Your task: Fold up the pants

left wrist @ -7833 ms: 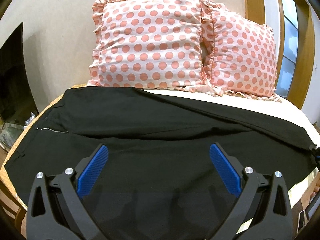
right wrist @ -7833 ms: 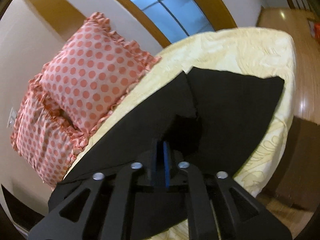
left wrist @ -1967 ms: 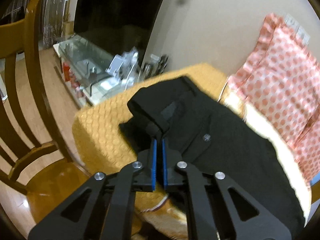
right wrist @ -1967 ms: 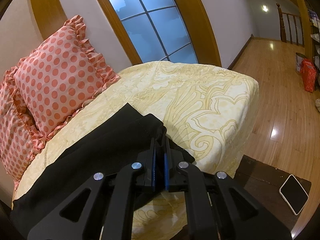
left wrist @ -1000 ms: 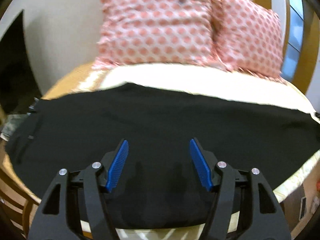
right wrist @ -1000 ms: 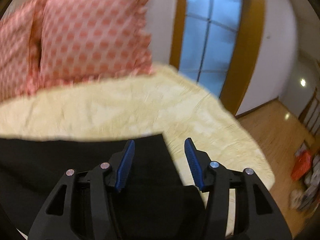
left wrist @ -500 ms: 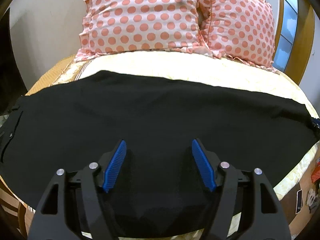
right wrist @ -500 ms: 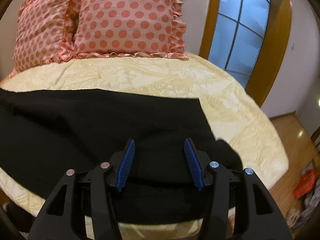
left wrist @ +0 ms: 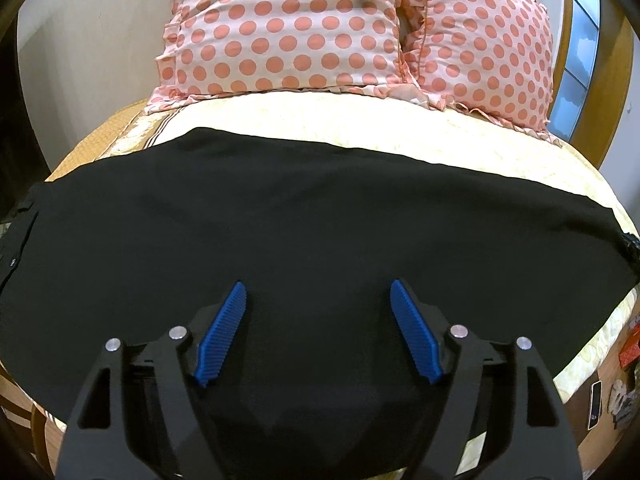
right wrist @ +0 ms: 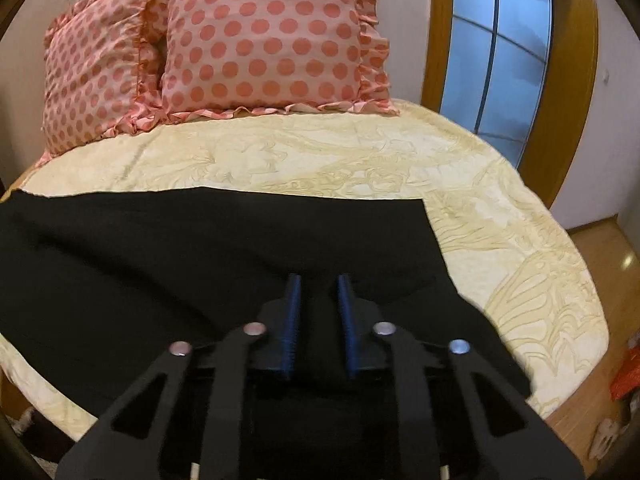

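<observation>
Pants [left wrist: 320, 216] are lying flat across the near half of a bed [left wrist: 360, 128], black cloth running from the left edge to the right edge as one long band, with the hem end [right wrist: 400, 232] sitting square on the cream quilt in the right wrist view. Left gripper [left wrist: 318, 320] is hovering over the middle of the cloth with its blue pads [left wrist: 224, 332] spread wide, holding nothing. Right gripper [right wrist: 319, 308] is hanging over the hem end with its pads [right wrist: 294, 312] drawn near together, a narrow gap showing between them; whether any cloth is caught there I cannot tell. Two pink pillows [left wrist: 288, 28] with coral dots and frilled edges are leaning against the pale wall [left wrist: 80, 40] at the head of the bed, side by side and touching. A tall window [right wrist: 496, 48] in a curved wooden frame is standing to the right of the pillows. Wooden floor [right wrist: 608, 248] is showing past the bed's right side, and a phone [left wrist: 595, 404] is lying on a dark surface low at the right in the left wrist view.
</observation>
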`<state>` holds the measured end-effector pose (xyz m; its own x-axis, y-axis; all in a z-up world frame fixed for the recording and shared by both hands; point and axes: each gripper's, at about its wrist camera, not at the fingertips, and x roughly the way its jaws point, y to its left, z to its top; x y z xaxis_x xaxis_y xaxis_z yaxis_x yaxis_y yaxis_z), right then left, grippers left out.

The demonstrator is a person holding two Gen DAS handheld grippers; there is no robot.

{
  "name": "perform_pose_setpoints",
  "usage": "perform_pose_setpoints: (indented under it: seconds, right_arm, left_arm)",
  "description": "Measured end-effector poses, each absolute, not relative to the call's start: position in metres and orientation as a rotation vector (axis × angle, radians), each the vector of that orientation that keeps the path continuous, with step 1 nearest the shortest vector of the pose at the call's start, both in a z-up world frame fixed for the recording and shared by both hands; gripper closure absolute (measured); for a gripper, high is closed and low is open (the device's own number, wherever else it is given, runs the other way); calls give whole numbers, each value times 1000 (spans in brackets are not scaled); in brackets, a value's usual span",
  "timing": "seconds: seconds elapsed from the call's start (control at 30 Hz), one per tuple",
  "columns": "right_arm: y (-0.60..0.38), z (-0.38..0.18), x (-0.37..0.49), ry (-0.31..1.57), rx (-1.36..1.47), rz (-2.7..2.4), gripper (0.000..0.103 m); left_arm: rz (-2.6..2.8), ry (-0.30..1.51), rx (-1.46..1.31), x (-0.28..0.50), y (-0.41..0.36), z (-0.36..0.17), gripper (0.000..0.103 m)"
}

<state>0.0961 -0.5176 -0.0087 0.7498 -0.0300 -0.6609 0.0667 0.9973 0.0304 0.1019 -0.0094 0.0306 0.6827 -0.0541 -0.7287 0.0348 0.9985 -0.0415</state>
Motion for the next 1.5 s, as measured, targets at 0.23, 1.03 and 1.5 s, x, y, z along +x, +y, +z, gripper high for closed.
perform_pose_setpoints:
  seconds: [0.23, 1.03, 1.5]
  right_arm:
    - [-519, 18, 107, 638, -1, -84, 97]
    - [-586, 21, 53, 673, 257, -371, 42]
    - [-559, 22, 37, 587, 178, -342, 93]
  left_arm:
    - [-48, 818, -24, 103, -11, 31, 27]
    - [-73, 815, -25, 107, -10, 28, 22]
    - [-77, 816, -23, 104, -11, 29, 22]
